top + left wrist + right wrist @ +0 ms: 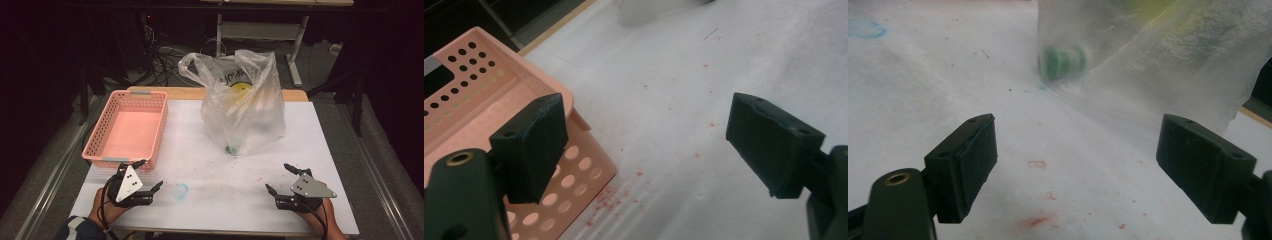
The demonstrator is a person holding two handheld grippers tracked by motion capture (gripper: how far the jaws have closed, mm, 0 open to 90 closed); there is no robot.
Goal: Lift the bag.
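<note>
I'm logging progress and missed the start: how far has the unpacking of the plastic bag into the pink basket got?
Nothing looks done yet: the pink basket is empty and the plastic bag stands full on the table, a green-capped item showing through its base. Nothing is in hand: the left gripper and the right gripper rest open near the front edge. Everything remains.

open table centre (215, 170), pink basket (131, 127) left, plastic bag (245, 100) (upright) behind
</note>
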